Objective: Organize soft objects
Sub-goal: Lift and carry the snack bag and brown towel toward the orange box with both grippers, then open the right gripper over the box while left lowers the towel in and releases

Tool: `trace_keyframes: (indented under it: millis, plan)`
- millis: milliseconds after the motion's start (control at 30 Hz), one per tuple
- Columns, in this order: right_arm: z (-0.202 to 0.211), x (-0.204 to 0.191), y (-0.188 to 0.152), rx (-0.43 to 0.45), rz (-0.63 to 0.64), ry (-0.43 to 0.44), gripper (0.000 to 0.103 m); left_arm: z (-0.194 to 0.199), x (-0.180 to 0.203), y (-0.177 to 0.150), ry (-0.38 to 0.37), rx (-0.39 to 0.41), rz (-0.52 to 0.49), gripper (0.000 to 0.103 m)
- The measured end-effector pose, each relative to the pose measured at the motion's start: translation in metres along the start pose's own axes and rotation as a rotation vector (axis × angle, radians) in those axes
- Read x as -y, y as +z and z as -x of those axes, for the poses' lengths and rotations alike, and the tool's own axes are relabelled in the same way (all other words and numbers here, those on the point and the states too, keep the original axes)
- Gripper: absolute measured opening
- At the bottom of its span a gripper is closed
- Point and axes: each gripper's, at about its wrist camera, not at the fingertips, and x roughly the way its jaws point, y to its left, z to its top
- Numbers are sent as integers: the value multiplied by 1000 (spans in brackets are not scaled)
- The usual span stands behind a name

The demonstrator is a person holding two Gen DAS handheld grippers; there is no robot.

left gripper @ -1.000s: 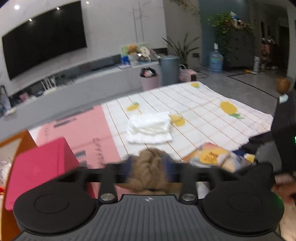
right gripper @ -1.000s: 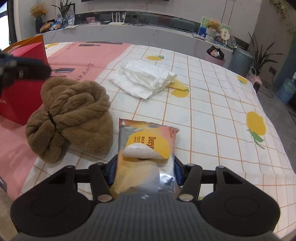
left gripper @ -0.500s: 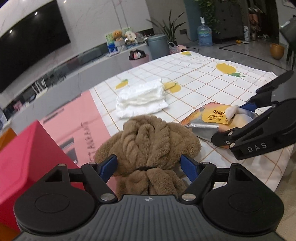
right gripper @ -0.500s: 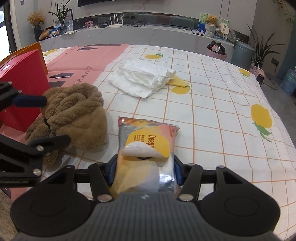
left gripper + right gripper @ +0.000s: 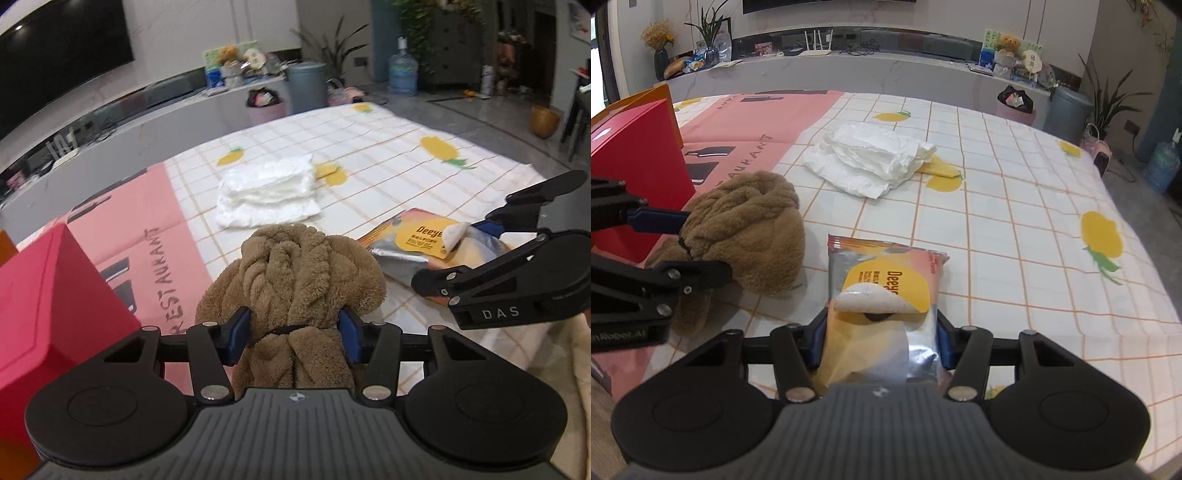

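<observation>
A brown plush towel point(image 5: 303, 273), bundled and tied with a black band, lies on the table cloth point(image 5: 388, 162). My left gripper point(image 5: 293, 332) straddles its tied neck; the jaws are closing and the blue pads point(image 5: 236, 330) press into the plush. In the right wrist view the same towel point(image 5: 753, 229) sits left of the wipes, with the left gripper point(image 5: 701, 243) on it. My right gripper point(image 5: 881, 343) is shut on the near end of an orange and silver wet-wipes pack point(image 5: 886, 280), which rests on the cloth. That pack point(image 5: 417, 236) and the right gripper point(image 5: 454, 251) show at the right of the left wrist view.
A stack of crumpled white cloth point(image 5: 871, 162) lies in the middle of the table. A red box point(image 5: 48, 295) stands at the left edge, close beside the towel. Beyond the table are a low cabinet, bins point(image 5: 1067, 110) and plants.
The left gripper came down over the brown towel and its jaws narrowed from wide apart onto the tied neck. The right gripper and the wipes pack stayed in place.
</observation>
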Motion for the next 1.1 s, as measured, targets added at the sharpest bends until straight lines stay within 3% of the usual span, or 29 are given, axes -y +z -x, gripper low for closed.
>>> trace_keyframes:
  millis: [167,300,433,533,733,933,1100]
  plan:
    - [21,10,3,-8,-116,-2,54,26,-6,5,-54,49,-13,57]
    - [48,11,4,61,-172,10,53,56,-17,12,-83,104,1,57]
    - [70,8,16,53,-293,2,53,92,-37,21,-79,176,15,57]
    - [84,-7,33,61,-281,21,54,121,-61,26,-54,228,40,57]
    - [94,-57,76,99,-265,22,54,177,-138,18,89,281,96,57]
    - [98,-143,129,159,-142,93,54,211,-214,-16,284,233,229,57]
    - [88,-223,166,162,-37,143,54,213,-253,-49,338,277,347,57]
